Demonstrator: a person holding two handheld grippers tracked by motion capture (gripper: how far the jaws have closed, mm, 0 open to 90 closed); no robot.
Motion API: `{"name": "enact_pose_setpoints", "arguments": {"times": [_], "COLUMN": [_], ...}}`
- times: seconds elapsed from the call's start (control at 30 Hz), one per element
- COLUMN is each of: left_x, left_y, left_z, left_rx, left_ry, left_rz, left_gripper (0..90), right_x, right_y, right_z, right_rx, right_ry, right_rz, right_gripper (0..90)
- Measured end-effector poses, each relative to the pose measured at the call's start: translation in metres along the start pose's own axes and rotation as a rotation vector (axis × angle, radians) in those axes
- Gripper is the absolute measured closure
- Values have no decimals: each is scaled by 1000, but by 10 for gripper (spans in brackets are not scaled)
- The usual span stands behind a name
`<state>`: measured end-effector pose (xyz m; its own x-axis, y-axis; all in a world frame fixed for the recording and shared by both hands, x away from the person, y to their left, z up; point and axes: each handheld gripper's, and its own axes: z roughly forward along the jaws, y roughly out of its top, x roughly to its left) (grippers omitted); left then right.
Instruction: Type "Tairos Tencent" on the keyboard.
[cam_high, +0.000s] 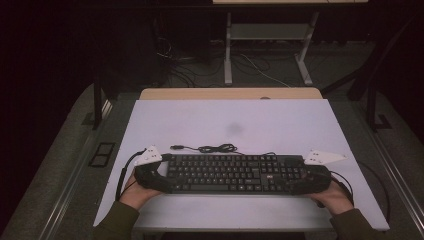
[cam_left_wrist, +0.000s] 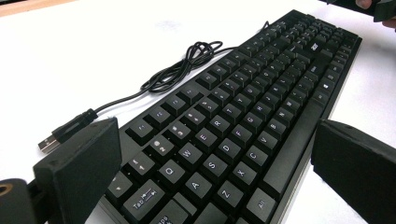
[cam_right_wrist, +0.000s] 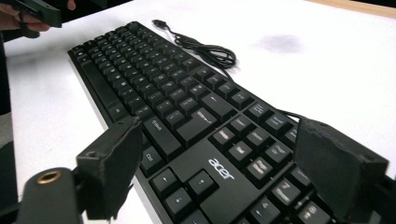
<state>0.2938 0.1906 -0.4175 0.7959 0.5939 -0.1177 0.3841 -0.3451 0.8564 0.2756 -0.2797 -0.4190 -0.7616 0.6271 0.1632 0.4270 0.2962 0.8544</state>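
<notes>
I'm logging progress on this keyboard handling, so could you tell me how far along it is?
Done: the left gripper and right gripper each straddle one end of the keyboard, jaws open. In hand: closing on those ends. Left: the keyboard lies flat on the table, not yet lifted, and its cable trails loose behind it.

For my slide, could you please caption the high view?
Two open grippers, left and right, bracket the ends of a black keyboard on a white table.
</notes>
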Motion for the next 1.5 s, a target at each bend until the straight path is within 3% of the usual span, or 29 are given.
{"name": "enact_pose_setpoints", "arguments": {"times": [0.63,1.5], "left_x": [-2,-5], "left_y": [3,7], "left_z": [4,15], "left_rx": [2,7], "left_ry": [-6,-21], "left_rz": [0,3], "left_gripper": [29,37], "right_x": [7,16], "right_y": [14,32], "right_z": [16,47], "right_rx": [33,90], "right_ry": [69,154], "right_rz": [-12,-36], "right_gripper": [390,831]}}
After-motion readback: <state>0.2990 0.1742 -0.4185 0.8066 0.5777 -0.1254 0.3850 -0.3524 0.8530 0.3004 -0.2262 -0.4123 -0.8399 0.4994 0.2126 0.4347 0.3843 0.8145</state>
